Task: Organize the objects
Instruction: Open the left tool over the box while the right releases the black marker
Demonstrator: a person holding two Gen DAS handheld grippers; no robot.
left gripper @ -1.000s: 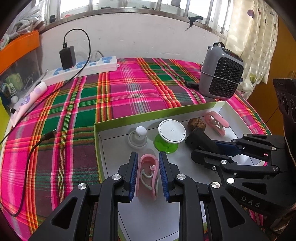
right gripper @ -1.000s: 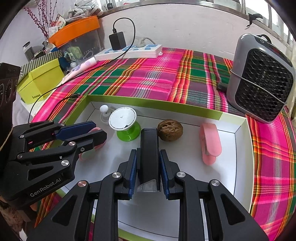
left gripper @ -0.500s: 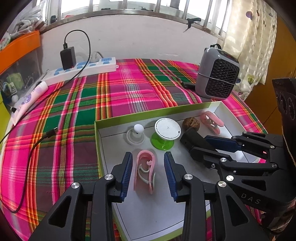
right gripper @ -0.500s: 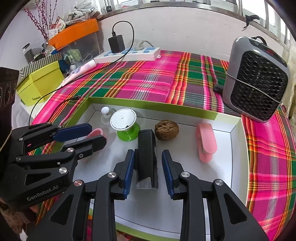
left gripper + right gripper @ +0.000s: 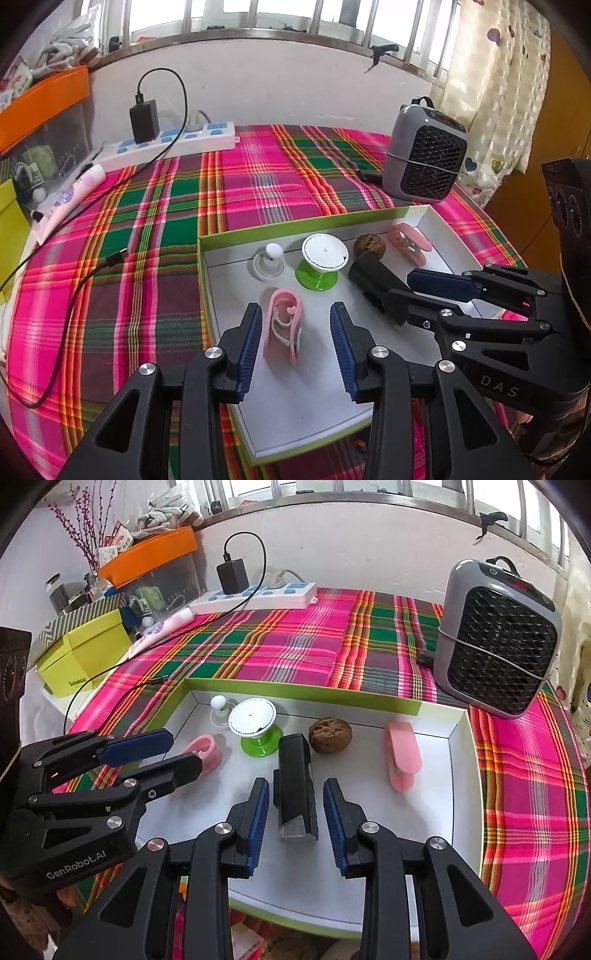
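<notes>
A shallow white tray with a green rim [image 5: 295,226] [image 5: 303,696] lies on the plaid cloth. My left gripper [image 5: 297,332] is open; a pink clip [image 5: 282,325] [image 5: 205,749] lies free on the tray between its fingers. My right gripper [image 5: 295,812] is open; a black rectangular object [image 5: 295,786] [image 5: 369,275] lies free between its fingers. Further back in the tray are a white ball on a small base [image 5: 269,260] [image 5: 218,709], a white-topped green stand [image 5: 321,264] [image 5: 256,725], a walnut [image 5: 369,244] [image 5: 330,734] and a second pink clip [image 5: 410,243] [image 5: 400,755].
A grey fan heater [image 5: 424,162] [image 5: 498,638] stands behind the tray's right end. A power strip with a black charger [image 5: 166,142] [image 5: 255,590] lies by the wall; its cable [image 5: 74,288] trails left of the tray. A yellow box [image 5: 81,653] and clutter sit far left.
Both grippers have opened and let go: the left released the pink clip, the right released the black object. Both have drawn back a little, and the items stay on the tray.
</notes>
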